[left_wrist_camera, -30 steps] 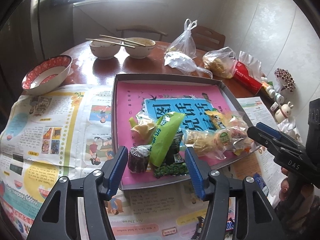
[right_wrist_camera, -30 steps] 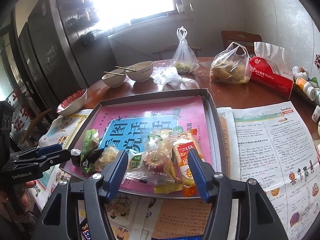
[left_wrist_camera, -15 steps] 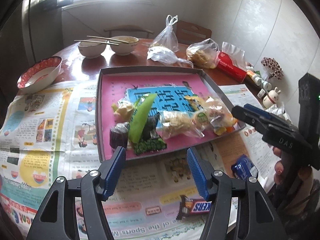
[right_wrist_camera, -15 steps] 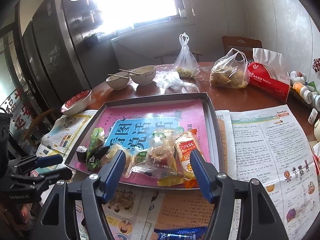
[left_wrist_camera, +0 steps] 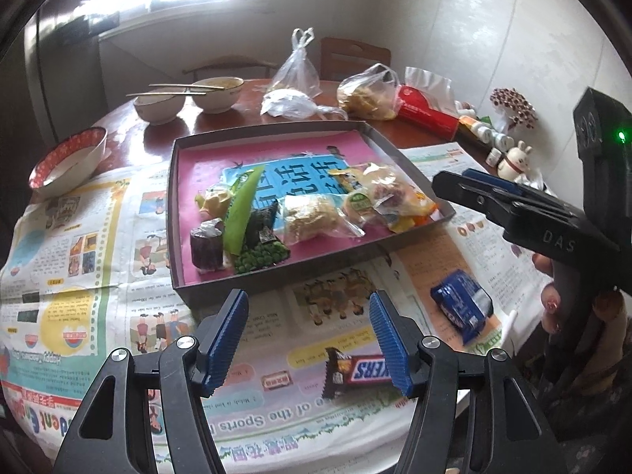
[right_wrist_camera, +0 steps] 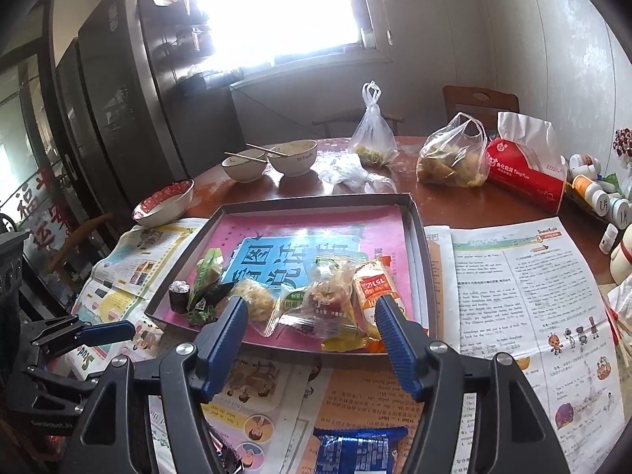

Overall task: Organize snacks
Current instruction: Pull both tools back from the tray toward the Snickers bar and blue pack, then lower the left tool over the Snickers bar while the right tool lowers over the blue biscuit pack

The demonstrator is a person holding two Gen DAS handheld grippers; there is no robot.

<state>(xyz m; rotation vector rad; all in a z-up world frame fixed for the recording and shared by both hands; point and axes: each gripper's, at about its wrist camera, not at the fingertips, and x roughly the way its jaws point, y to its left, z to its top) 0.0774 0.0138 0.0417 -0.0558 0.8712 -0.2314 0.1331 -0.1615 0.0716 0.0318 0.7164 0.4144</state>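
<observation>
Now both grippers, left and right, have fingers spread and empty; a Snickers bar lies beside the left's right finger, tray just ahead.

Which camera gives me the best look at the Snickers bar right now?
Left wrist view. The Snickers bar lies on the newspaper outside the tray, its label readable, partly behind the left gripper finger. The right wrist view doesn't show it clearly.
</observation>
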